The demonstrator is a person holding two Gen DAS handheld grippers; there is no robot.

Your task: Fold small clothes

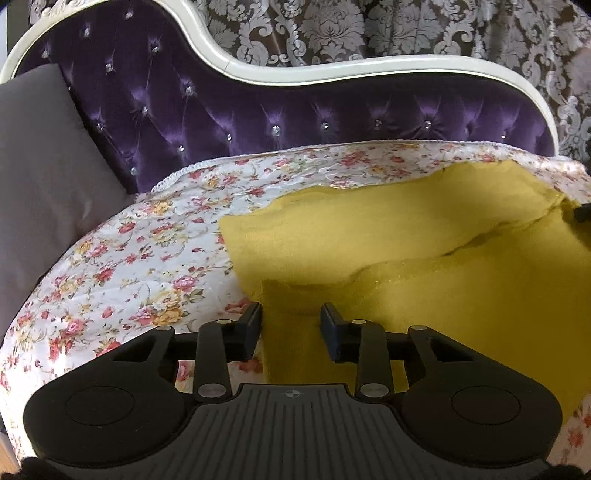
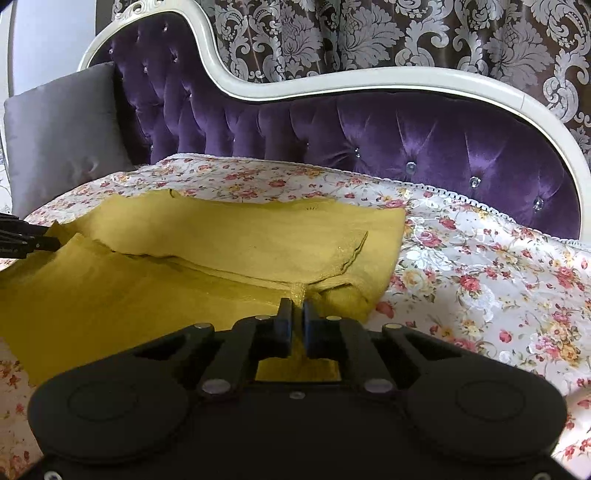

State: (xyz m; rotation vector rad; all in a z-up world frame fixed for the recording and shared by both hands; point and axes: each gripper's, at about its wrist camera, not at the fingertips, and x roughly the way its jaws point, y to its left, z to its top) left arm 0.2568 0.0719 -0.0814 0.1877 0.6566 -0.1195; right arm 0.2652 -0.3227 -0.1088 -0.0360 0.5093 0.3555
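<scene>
A mustard-yellow knit garment [image 1: 424, 236] lies on a floral bedspread [image 1: 122, 266]. In the left wrist view my left gripper [image 1: 291, 317] is open, its fingers straddling the garment's near left corner, low over the cloth. In the right wrist view the same garment [image 2: 207, 243] lies with its far part folded over. My right gripper [image 2: 297, 310] is shut on a fold of the yellow cloth near its right end. The left gripper's dark tip [image 2: 26, 240] shows at the left edge of that view.
A purple tufted sofa back [image 1: 295, 122] with a white frame [image 2: 332, 79] runs behind the bedspread. A grey cushion [image 1: 44, 170] stands at the left end. A patterned damask curtain [image 2: 406, 33] hangs behind.
</scene>
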